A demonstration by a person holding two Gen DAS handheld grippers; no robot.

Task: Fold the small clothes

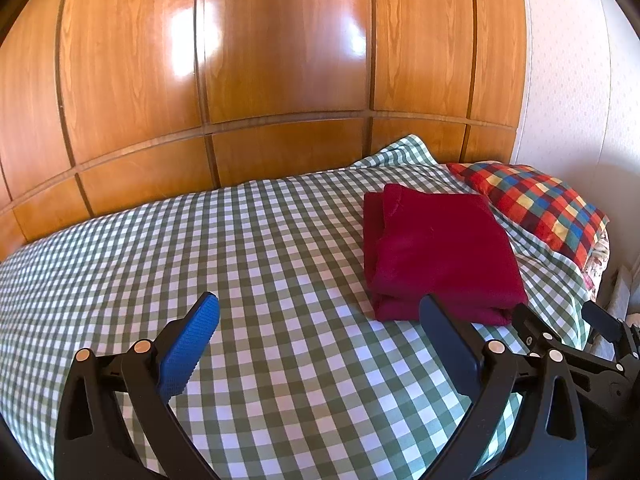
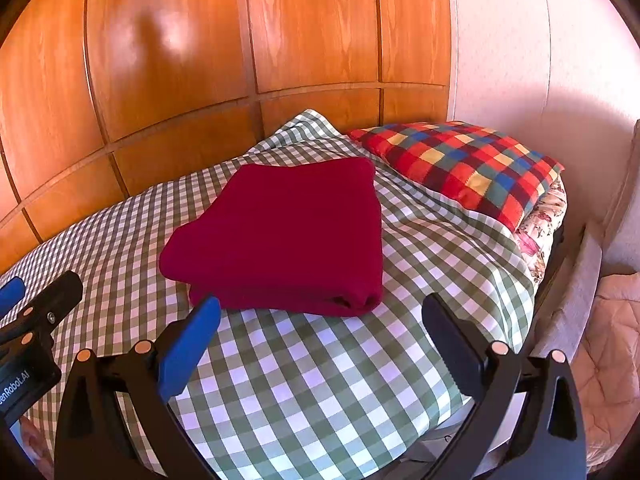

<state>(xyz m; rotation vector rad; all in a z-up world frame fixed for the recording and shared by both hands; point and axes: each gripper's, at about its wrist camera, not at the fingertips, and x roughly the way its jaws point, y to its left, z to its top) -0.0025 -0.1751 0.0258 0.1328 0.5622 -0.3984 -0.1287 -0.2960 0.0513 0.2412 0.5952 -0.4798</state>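
Garment (image 2: pixel 288 232) folded on bedspread (image 2: pixel 320 380); both tongs empty.

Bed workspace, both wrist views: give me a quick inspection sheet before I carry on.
Surface: green-and-white checked bed cover, lightly wrinkled.
Job's things: dark red knitted garment, folded into a neat rectangle, lying flat on the cover.
Clutter: multicoloured checked pillow beyond the garment, apart from it; floral fabric under the pillow's edge.
Grippers: left gripper open, empty, above bare cover; right gripper open, empty, just short of the garment's near edge.
Cables: nothing seen.
Surroundings: glossy wooden panelled wardrobe behind the bed; pale wall at the pillow end.
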